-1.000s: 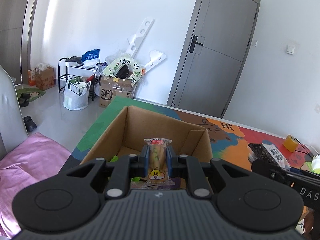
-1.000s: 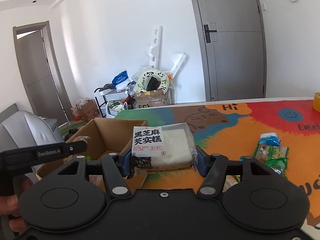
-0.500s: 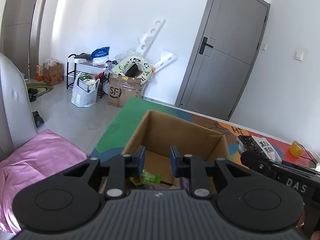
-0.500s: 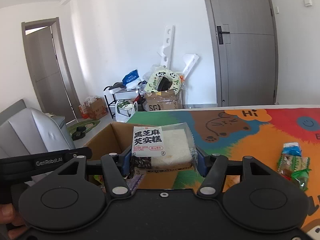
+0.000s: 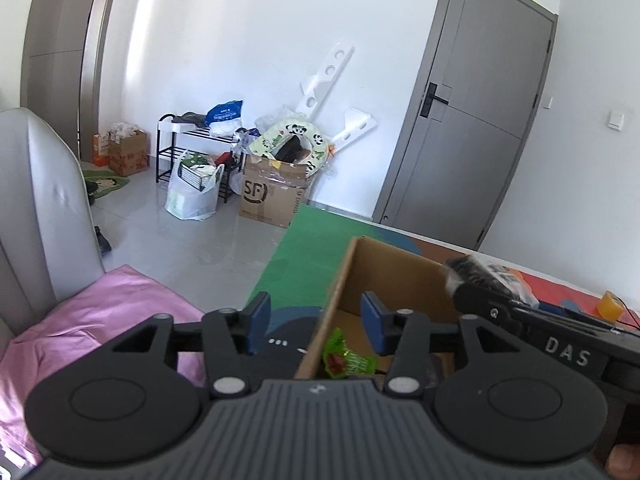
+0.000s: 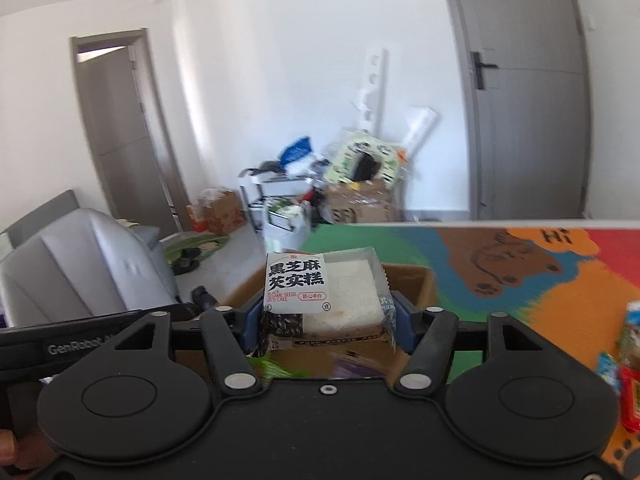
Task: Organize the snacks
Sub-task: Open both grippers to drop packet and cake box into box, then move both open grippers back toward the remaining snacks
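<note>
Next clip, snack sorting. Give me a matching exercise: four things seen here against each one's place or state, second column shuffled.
Column A
1. left claw
2. rice cake pack
3. green snack packet
4. cardboard box

Column B
a. lying inside the box
b. standing on the colourful mat
c. nothing between its pads
d. between the pads of the right claw

Pairs: 1-c, 2-d, 3-a, 4-b.

Both claws' jaws are opening at this moment, the left on nothing, the right with the pack between them.

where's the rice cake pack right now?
In the right wrist view, the rice cake pack sits between the right gripper's opening jaws, over the cardboard box at the table's left end.
</note>
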A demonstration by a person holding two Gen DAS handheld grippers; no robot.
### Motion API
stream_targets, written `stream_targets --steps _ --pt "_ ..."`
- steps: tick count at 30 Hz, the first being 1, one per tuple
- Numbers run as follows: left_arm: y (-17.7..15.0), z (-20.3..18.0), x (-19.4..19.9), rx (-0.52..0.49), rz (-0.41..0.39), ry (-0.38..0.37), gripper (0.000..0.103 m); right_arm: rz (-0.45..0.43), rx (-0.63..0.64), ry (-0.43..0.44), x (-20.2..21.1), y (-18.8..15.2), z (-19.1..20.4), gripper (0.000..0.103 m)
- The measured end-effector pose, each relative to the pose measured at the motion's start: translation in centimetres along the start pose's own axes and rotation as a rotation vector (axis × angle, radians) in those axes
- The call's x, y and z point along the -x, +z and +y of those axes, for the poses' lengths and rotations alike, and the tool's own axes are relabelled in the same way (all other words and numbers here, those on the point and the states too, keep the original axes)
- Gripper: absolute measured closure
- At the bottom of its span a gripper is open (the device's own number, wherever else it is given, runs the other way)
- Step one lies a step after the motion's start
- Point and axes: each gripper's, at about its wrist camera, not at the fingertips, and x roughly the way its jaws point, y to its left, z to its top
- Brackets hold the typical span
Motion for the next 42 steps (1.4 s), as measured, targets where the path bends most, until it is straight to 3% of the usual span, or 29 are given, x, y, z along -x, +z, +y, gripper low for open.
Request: stream_targets --steps 5,8,20,28,42 --pt "-0.2 -0.7 0.2 -0.021 -0.008 0.005 0.028 -0.022 -0.002 -0.035 1.0 -0.1 -0.4 0.023" --pt "-0.5 -1.3 0.1 -0.024 -0.006 -0.007 0.024 -0.025 -0.029 -0.061 1.8 -0.1 -1.5 0.022" --pt "-1.6 -4.9 0.1 -0.063 0.007 -0.050 0.012 -0.013 -0.112 -0.164 5.4 -2.0 -5.9 0.011" --pt "-2.5 -7.7 0.6 -0.093 0.012 -0.081 0.010 -0.021 -0.172 -0.200 7.9 -3.3 -8.9 0.001" --pt "-3.7 -12.4 2.2 -0.143 0.012 -0.169 0.009 -0.060 -0.220 -0.263 13.2 -4.4 -12.6 0.000"
